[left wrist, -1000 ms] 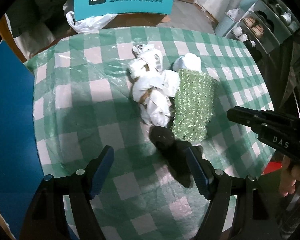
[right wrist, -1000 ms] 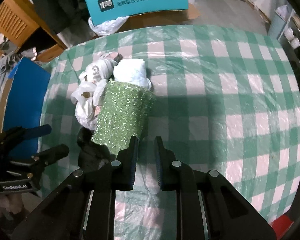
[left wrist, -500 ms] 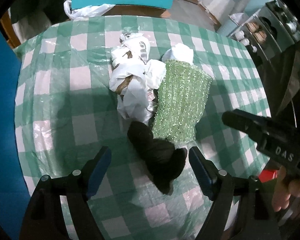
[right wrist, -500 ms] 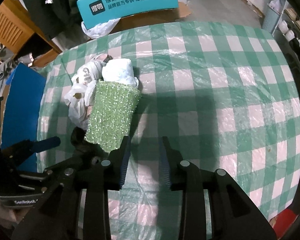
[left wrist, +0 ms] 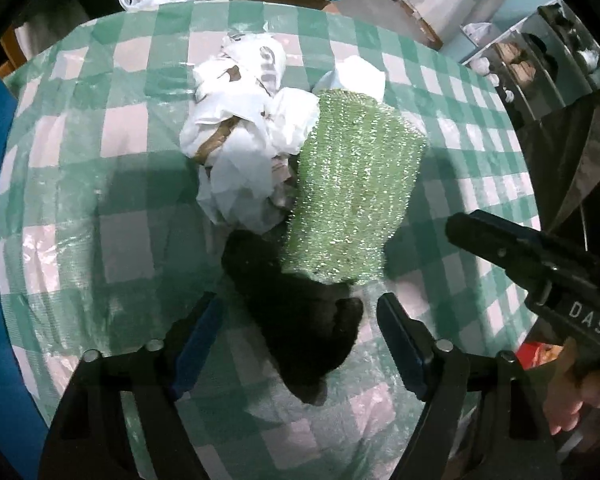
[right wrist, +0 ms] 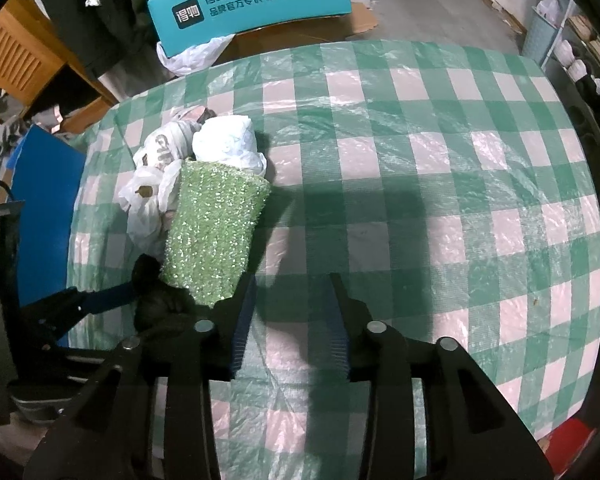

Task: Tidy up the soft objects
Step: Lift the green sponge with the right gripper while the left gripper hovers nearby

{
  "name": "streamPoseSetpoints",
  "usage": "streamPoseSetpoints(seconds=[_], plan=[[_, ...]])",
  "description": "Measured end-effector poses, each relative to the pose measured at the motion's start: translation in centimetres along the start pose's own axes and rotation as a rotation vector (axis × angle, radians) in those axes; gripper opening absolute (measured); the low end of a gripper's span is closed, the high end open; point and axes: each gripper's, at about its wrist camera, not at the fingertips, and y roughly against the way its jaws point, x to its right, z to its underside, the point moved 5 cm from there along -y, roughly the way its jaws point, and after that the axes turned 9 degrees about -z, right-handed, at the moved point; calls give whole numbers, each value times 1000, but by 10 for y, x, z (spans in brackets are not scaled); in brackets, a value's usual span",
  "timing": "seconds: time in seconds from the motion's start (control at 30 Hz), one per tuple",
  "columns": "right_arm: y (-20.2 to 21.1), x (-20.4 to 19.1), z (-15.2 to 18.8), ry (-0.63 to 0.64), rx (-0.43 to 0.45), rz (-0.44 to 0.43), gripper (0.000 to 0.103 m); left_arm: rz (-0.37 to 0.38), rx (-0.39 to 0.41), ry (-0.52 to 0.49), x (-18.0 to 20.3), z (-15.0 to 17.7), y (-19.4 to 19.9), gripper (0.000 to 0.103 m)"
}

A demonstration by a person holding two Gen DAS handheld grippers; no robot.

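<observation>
A black soft cloth [left wrist: 300, 312] lies on the green-checked table [left wrist: 100, 184], with its near end between the wide-open fingers of my left gripper [left wrist: 300, 336]. A sparkly green cloth [left wrist: 352, 196] lies beside it, overlapping its far end. Crumpled white bags [left wrist: 244, 140] lie to the left of the green cloth, and a white bundle [left wrist: 360, 76] lies behind it. In the right wrist view my right gripper [right wrist: 292, 320] is open and empty, just right of the green cloth [right wrist: 216, 232]; the black cloth [right wrist: 156, 292] and the white bundle [right wrist: 226, 142] also show there.
A blue panel [right wrist: 40, 200] stands at the table's left edge. A teal sign [right wrist: 252, 0] and a white plastic bag [right wrist: 192, 54] sit beyond the far edge. Shelves [left wrist: 540, 60] with small items stand at the right.
My left gripper has moved forward, so the black cloth now lies between its open fingers. My right gripper's jaws have opened from nearly shut.
</observation>
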Motion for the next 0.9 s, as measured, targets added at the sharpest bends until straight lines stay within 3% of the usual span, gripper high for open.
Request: streamPoseSetpoints(seconds=[0.03, 0.13, 0.2, 0.3, 0.9], plan=[[0, 0, 0, 0, -1, -1, 38, -10, 0, 0, -1, 1, 0, 55], [-2, -1, 0, 2, -3, 0, 38, -7, 13, 1, -4, 2, 1, 52], [-3, -4, -1, 5, -6, -5, 46, -1, 19, 6, -7, 3, 3, 50], [-5, -9, -1, 4, 0, -14, 55, -8, 27, 3, -13, 4, 8, 48], [-39, -54, -5, 15, -19, -48, 60, -96, 83, 2, -59, -3, 30, 49]])
